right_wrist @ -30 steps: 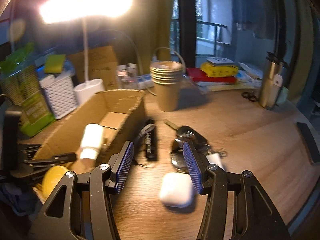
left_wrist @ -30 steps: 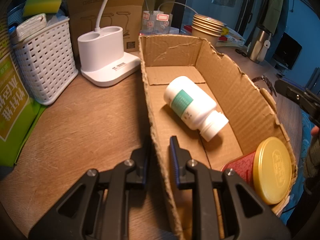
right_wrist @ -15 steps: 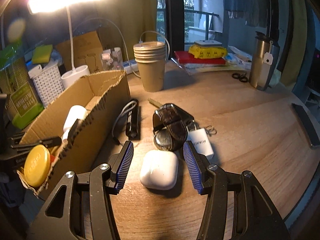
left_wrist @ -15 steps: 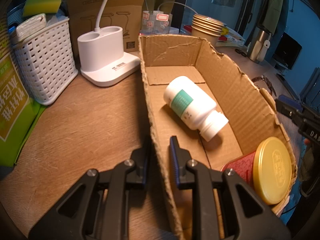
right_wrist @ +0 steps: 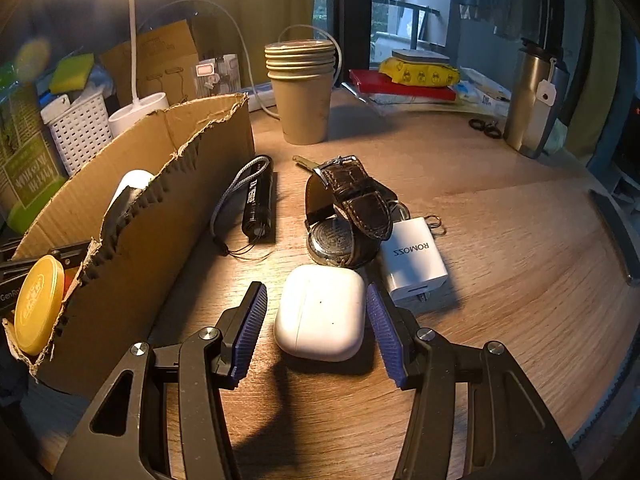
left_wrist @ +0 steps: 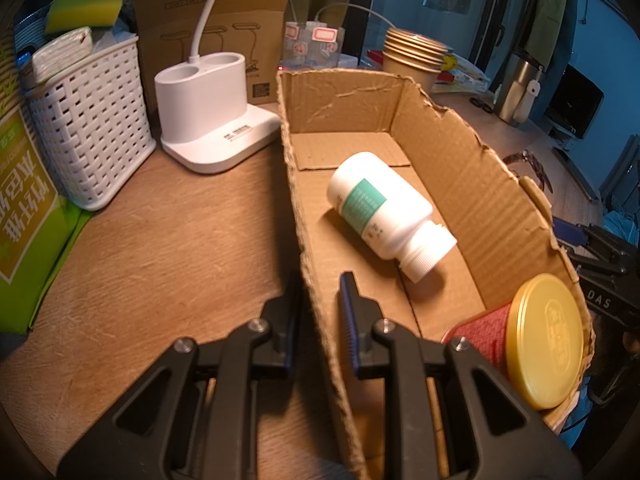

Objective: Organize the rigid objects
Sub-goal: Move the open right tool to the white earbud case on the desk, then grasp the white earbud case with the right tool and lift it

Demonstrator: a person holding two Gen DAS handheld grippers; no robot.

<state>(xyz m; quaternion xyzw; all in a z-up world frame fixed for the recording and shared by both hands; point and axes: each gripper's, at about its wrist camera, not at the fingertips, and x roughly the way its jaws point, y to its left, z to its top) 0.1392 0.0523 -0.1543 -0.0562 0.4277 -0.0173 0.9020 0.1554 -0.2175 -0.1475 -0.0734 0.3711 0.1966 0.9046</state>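
With its pads pinched on the near wall of the cardboard box (left_wrist: pixel 440 152), the left gripper (left_wrist: pixel 320 300) steadies it for loading. Right gripper (right_wrist: pixel 316 312) stands apart, straddling the white earbud case (right_wrist: pixel 320 312), not yet touching. Just beyond: watch (right_wrist: pixel 344 208), charger (right_wrist: pixel 414 264), flashlight (right_wrist: pixel 260 200). Inside the box: pill bottle (left_wrist: pixel 384 212), gold-lidded tin (left_wrist: pixel 540 340).

We saw a bench (right_wrist: pixel 500 240) of matt, grained wood. The box (left_wrist: pixel 460 168) was raw corrugated cardboard with torn, rough edges. In it lay a smooth white plastic bottle (left_wrist: pixel 384 208) and a tin (left_wrist: pixel 520 340) with a glossy gold metal lid. The earbud case (right_wrist: pixel 320 312) was glossy white plastic, the watch strap (right_wrist: pixel 356 196) creased dark leather, the tumbler (right_wrist: pixel 532 104) brushed metal, the cups (right_wrist: pixel 302 96) matt paper.
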